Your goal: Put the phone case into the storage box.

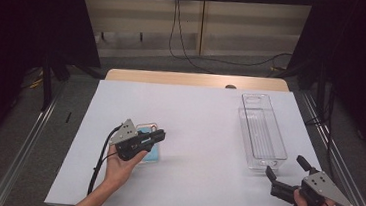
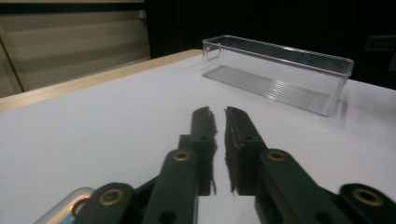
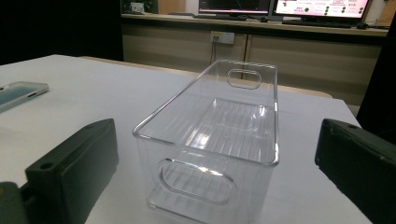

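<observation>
step: pre-grasp | left gripper (image 1: pixel 154 137) jaws clenched, nothing between, phone (image 1: pixel 149 153) just beneath them | right gripper (image 1: pixel 288 173) jaws released, clear bin (image 3: pixel 219 135) ahead between them | next: probably reopen left jaws to grasp phone

Bright overhead light washes the white table (image 1: pixel 193 134) evenly, soft shadows lie beside the clear bin (image 1: pixel 261 130), whose walls glint, while surroundings beyond the table stay dark.

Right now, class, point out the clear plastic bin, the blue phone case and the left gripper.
clear plastic bin (image 3: pixel 205 140): right gripper view, ribbed floor inside.
blue phone case (image 1: pixel 150 154): high view, blue face beside the hand.
left gripper (image 2: pixel 220 122): left gripper view, narrow gap between closed jaws.
</observation>
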The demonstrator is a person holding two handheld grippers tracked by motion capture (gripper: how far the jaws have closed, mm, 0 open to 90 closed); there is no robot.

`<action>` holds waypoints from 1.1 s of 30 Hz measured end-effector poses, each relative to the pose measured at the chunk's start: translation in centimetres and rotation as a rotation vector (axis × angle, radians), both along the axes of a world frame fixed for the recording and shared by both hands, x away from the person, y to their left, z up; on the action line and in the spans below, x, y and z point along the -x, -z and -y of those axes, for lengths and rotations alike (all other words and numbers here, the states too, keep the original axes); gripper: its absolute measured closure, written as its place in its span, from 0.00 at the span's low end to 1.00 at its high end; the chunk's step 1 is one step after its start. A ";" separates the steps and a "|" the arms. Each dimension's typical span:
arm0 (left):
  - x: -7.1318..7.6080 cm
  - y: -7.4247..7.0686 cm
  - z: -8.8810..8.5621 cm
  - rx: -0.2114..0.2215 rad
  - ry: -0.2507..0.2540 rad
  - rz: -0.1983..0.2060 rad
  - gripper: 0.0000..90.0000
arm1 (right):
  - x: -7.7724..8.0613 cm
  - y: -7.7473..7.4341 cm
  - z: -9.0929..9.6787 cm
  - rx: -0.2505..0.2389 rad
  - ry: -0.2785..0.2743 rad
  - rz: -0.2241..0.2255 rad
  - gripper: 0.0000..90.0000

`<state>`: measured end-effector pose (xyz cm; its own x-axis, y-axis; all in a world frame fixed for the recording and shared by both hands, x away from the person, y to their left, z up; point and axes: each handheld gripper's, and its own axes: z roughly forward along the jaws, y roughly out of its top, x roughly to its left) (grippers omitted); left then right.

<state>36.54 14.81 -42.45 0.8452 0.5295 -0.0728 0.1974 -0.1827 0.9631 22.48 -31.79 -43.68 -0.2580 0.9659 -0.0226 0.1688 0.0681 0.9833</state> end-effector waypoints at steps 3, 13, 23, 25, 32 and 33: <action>0.0 0.0 0.1 -0.001 0.014 -0.010 1.00 | 0.0 0.0 0.0 0.000 0.001 0.000 0.00; -0.2 0.0 0.2 -0.020 0.024 -0.081 1.00 | 0.0 0.0 0.0 0.003 0.001 -0.003 0.00; -0.8 -0.3 0.5 -0.093 0.060 -0.183 1.00 | -0.1 0.0 0.0 0.003 0.001 -0.003 0.00; -0.8 -0.4 0.5 -0.106 0.061 -0.189 1.00 | 0.0 0.0 0.0 0.004 0.000 -0.003 0.00; -2.1 -0.8 1.3 -0.201 0.063 -0.229 1.00 | -0.1 0.0 -0.1 0.006 0.000 -0.002 0.00; -2.3 -0.8 1.4 -0.204 0.063 -0.229 1.00 | -0.1 0.0 -0.1 0.007 -0.001 -0.001 0.00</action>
